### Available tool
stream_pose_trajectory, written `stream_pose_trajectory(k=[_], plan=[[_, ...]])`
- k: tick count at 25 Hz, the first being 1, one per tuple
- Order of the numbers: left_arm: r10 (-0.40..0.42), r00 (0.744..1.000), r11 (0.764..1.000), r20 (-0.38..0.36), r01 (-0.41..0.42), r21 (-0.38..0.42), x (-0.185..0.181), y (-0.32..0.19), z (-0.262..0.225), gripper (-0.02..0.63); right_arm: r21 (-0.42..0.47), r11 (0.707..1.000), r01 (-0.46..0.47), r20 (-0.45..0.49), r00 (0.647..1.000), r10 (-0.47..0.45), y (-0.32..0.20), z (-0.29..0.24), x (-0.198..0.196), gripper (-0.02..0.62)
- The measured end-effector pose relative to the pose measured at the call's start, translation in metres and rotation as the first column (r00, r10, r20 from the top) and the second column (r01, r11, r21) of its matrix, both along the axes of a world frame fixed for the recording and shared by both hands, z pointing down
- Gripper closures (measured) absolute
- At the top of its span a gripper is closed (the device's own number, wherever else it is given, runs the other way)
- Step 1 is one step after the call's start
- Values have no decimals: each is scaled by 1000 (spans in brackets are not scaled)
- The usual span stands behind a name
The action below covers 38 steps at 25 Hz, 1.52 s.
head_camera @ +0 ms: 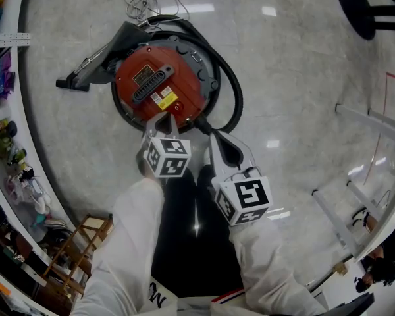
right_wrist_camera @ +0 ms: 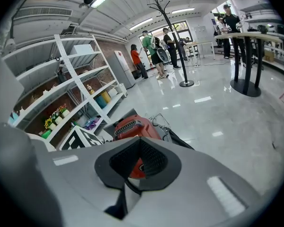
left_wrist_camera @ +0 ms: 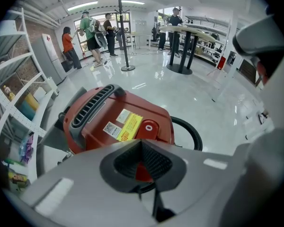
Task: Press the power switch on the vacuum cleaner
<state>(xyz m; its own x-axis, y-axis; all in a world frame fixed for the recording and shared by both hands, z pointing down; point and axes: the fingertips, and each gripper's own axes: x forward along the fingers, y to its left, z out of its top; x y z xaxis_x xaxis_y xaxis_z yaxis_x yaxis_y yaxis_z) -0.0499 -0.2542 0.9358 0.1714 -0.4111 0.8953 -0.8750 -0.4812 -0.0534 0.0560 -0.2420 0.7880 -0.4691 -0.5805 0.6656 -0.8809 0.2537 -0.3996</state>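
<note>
You have the left gripper down over the near edge of the round red canister vacuum cleaner, which sits on the pale polished floor just ahead of your feet. Its jaws are pressed together with nothing between them. I judge that suits the job, since a closed tip makes one blunt point for poking a button. The right gripper hangs just to the right, off the vacuum's body, jaws likewise closed and empty, probably kept clear as a spare.

The head view does not let you pick out the switch near the left tip. The left gripper view does: a round red power switch beside a yellow label, just beyond the closed jaws and, as far as I can tell, not yet touched. The right gripper view shows only the vacuum from farther back, with its black hose.
</note>
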Motion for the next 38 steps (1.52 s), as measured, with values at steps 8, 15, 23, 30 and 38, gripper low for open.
stream_pose_trajectory(k=[8, 15, 23, 30, 38], plan=[[-21, 999, 1000, -44, 21, 8, 0, -1, 0, 606, 0, 1000, 2, -4, 1000, -2, 6, 1, 1, 595], [3, 998, 1000, -59, -3, -5, -5, 14, -4, 606, 24, 1000, 1, -10, 1000, 0, 6, -8, 5, 595], [-4, 997, 999, -82, 7, 38, -2, 23, -38, 606, 94, 995, 22, -10, 1000, -21, 1, -42, 0, 595], [-29, 994, 995, -102, 39, 97, -5, 16, -80, 606, 136, 990, 32, -28, 999, -29, 1, -76, 12, 595], [-58, 989, 981, -138, 82, 175, -10, -7, -144, 606, 196, 979, 54, -56, 997, -43, -19, -120, 24, 595]])
